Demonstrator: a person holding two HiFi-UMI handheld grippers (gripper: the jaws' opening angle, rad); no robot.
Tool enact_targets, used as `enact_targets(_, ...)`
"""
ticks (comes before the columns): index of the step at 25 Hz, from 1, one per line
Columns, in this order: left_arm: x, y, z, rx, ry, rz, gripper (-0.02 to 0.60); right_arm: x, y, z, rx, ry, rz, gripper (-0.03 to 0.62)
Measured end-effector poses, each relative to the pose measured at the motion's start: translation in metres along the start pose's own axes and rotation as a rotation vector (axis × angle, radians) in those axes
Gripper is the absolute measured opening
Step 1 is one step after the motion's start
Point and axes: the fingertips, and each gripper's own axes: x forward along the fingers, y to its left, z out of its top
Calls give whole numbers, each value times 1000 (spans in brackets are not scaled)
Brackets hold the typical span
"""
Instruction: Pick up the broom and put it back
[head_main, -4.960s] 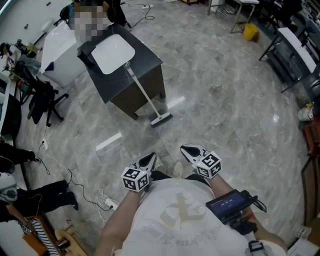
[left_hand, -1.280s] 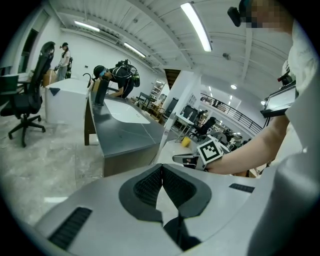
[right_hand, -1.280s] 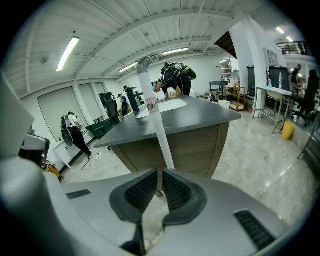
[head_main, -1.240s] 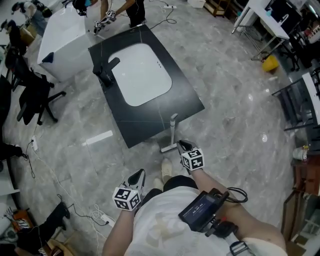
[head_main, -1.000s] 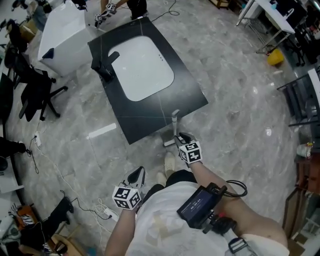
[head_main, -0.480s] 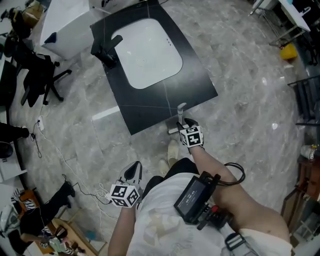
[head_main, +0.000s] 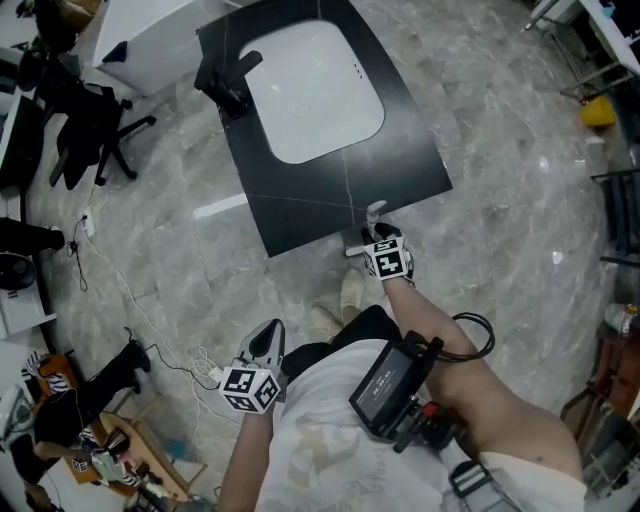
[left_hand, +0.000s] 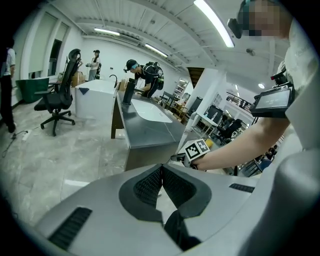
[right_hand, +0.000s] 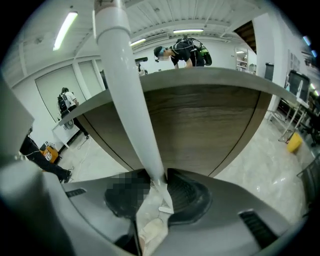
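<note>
The broom's white handle (right_hand: 130, 100) leans against the near edge of the black table (head_main: 300, 210); its top (head_main: 376, 210) shows in the head view, just ahead of my right gripper (head_main: 379, 236). In the right gripper view the handle runs up from between the jaws of my right gripper (right_hand: 157, 177). Those jaws have just been closing and both pads press on the handle. My left gripper (head_main: 266, 338) hangs low by my left leg, away from the broom. Its pads (left_hand: 150, 182) meet with nothing between them.
The table holds a white inset basin (head_main: 315, 90) and a black tap (head_main: 225, 85). An office chair (head_main: 85, 130) and a white unit (head_main: 150, 40) stand to its left. Cables (head_main: 110, 290) trail over the marble floor. My shoes (head_main: 352, 292) are near the broom.
My right gripper has reached forward and down to the broom handle at the table's edge and taken hold of it. The left gripper has stayed by my side.
</note>
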Motion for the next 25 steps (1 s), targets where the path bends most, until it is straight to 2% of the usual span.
enact_targets(6,1,6,11,2,-26,0,12,-2,-1,1,-36,17,-23,105)
enact_targets(11,3,5,9,3,-36,-34,12,-17,7,-13,-130,54,-19,98)
enact_targets(19,-1,15,10,57,-24,-126,12,-44,21,-39,-115,46,-37,97)
enact_targets(25,-12,38,9,57,-27,-160,12,-64,38,-35,-69,-22,-65,95)
